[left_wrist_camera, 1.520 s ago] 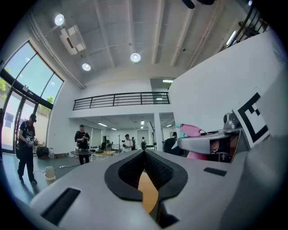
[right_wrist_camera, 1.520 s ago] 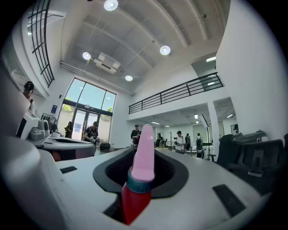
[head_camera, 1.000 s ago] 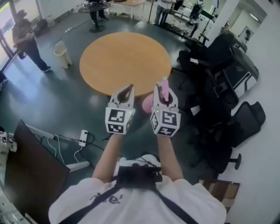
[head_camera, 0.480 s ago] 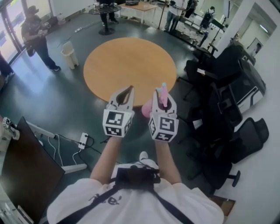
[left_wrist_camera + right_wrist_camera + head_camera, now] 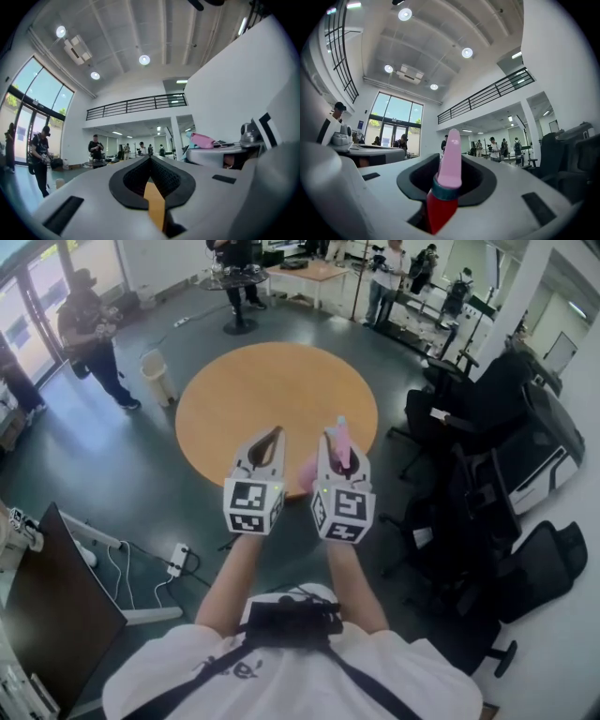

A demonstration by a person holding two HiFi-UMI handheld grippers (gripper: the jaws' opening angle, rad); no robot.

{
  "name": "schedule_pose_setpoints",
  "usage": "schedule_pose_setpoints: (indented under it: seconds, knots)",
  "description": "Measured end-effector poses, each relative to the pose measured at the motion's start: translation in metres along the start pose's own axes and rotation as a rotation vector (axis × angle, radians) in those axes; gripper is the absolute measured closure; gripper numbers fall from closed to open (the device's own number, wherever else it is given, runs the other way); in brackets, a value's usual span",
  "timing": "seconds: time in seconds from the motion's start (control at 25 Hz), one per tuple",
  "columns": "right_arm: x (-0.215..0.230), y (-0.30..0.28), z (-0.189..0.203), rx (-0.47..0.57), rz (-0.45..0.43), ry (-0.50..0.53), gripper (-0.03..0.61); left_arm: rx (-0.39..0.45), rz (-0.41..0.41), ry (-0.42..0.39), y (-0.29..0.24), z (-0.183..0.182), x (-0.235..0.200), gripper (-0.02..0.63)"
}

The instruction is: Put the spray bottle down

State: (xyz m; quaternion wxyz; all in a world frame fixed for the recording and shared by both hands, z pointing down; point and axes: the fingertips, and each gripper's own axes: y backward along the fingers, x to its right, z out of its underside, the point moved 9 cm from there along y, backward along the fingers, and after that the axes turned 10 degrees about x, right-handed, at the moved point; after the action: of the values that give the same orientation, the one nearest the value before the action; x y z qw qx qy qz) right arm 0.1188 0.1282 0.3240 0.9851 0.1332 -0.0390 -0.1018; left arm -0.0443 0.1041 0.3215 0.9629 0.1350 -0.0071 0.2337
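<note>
My right gripper is shut on a pink spray bottle. The bottle's pink head sticks up between the jaws, and its pink body hangs below them. In the right gripper view the pink nozzle stands upright between the jaws of my right gripper, with a teal ring and a red part under it. My left gripper is level beside the right one, jaws together and nothing in them. The left gripper view shows that gripper with its tips meeting. Both grippers hover over the near edge of a round wooden table.
Black office chairs crowd the right side. A person stands at the far left by a pale waste bin. A dark desk and a power strip with cables lie at lower left. More people stand at the back.
Both grippers have moved forward together towards the round table, so its near edge now lies under their tips. The bottle stays in the right gripper.
</note>
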Motion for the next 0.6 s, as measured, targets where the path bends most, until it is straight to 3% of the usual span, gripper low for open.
schedule_pose_setpoints:
  seconds: [0.2, 0.6]
  knots:
    - [0.032, -0.014, 0.008, -0.007, -0.011, -0.022, 0.459, -0.013, -0.101, -0.007, -0.015, 0.012, -0.004, 0.601]
    - [0.043, -0.059, 0.035, -0.049, 0.003, -0.063, 0.459, -0.07, -0.114, 0.008, -0.047, 0.039, -0.018, 0.601]
